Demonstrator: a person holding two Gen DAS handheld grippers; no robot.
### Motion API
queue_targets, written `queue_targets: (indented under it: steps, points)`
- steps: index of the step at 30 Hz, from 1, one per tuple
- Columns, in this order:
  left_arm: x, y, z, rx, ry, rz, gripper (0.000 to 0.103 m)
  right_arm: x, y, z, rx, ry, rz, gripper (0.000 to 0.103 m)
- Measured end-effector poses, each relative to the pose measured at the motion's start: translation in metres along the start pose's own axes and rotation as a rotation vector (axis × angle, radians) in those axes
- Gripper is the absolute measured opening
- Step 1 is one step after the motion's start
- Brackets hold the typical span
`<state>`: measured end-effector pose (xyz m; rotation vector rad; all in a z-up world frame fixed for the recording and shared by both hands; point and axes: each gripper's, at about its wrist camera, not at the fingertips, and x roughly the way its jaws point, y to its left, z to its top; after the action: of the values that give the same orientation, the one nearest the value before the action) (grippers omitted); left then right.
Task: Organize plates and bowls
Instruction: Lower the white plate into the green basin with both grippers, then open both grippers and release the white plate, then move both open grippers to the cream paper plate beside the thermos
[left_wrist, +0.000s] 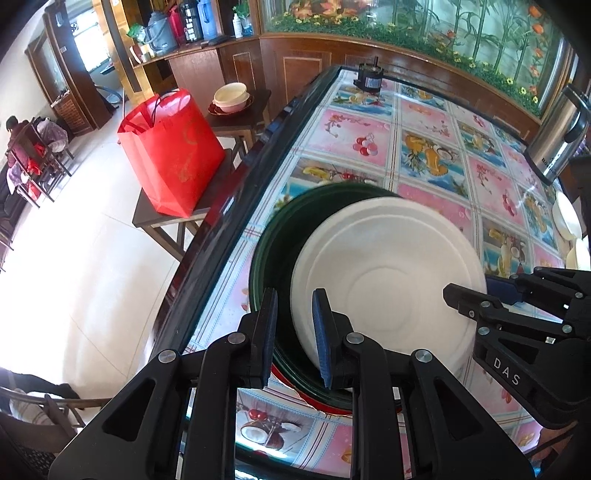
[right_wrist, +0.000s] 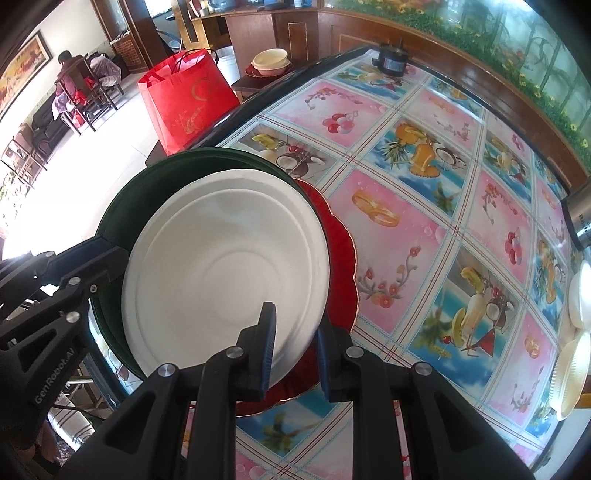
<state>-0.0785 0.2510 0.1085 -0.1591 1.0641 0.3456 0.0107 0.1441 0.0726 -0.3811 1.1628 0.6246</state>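
A white plate (left_wrist: 388, 280) lies tilted inside a dark green plate (left_wrist: 273, 243), which rests on a red scalloped plate (right_wrist: 341, 266) near the table's left edge. My left gripper (left_wrist: 294, 334) has its fingers around the near rim of the green plate, with a gap between the pads. My right gripper (right_wrist: 293, 350) straddles the near rim of the white plate (right_wrist: 225, 280), its pads close on it. In the left wrist view the right gripper (left_wrist: 469, 295) reaches in from the right onto the white plate.
The table (right_wrist: 424, 206) has a fruit-patterned cloth. White bowls (right_wrist: 576, 332) sit at its right edge, a steel kettle (left_wrist: 561, 136) at the far right, and a small dark motor (left_wrist: 369, 79) at the far end. A red bag (left_wrist: 170, 151) and stacked bowls (left_wrist: 231, 98) stand on stools to the left.
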Motion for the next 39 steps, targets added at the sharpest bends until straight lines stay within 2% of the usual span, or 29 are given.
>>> queue_targets:
  steps: [2, 6, 11, 19, 21, 22, 24, 29, 36, 39]
  points:
    - [-0.002, 0.001, 0.003, -0.005, -0.006, 0.0, 0.02, -0.002, -0.001, 0.0, -0.001, -0.005, -0.009, 0.021]
    - [-0.001, 0.004, 0.007, -0.022, -0.004, -0.013, 0.02, -0.012, -0.008, 0.001, 0.021, -0.029, -0.013, 0.031]
    - [-0.003, 0.0, 0.013, -0.029, -0.011, -0.035, 0.02, -0.026, -0.013, 0.002, 0.05, -0.072, 0.007, 0.032]
    - [0.0, -0.011, 0.022, -0.024, -0.004, -0.074, 0.021, -0.018, -0.008, 0.001, 0.058, -0.037, 0.078, 0.033]
    - [0.001, -0.015, 0.025, -0.022, -0.001, -0.086, 0.027, -0.023, -0.013, -0.001, 0.07, -0.053, 0.088, 0.034]
    - [0.002, -0.019, 0.027, -0.02, 0.001, -0.095, 0.036, -0.026, -0.016, -0.001, 0.076, -0.06, 0.089, 0.036]
    - [0.001, -0.025, 0.03, -0.016, -0.003, -0.108, 0.055, -0.032, -0.025, -0.003, 0.096, -0.076, 0.083, 0.048]
    - [0.002, -0.052, 0.039, 0.018, -0.001, -0.142, 0.061, -0.043, -0.054, -0.014, 0.167, -0.099, 0.077, 0.056]
    - [0.001, -0.104, 0.049, 0.099, -0.008, -0.191, 0.061, -0.054, -0.101, -0.037, 0.283, -0.114, 0.05, 0.066]
    - [-0.001, -0.131, 0.052, 0.142, -0.01, -0.215, 0.061, -0.058, -0.123, -0.049, 0.333, -0.113, 0.025, 0.066]
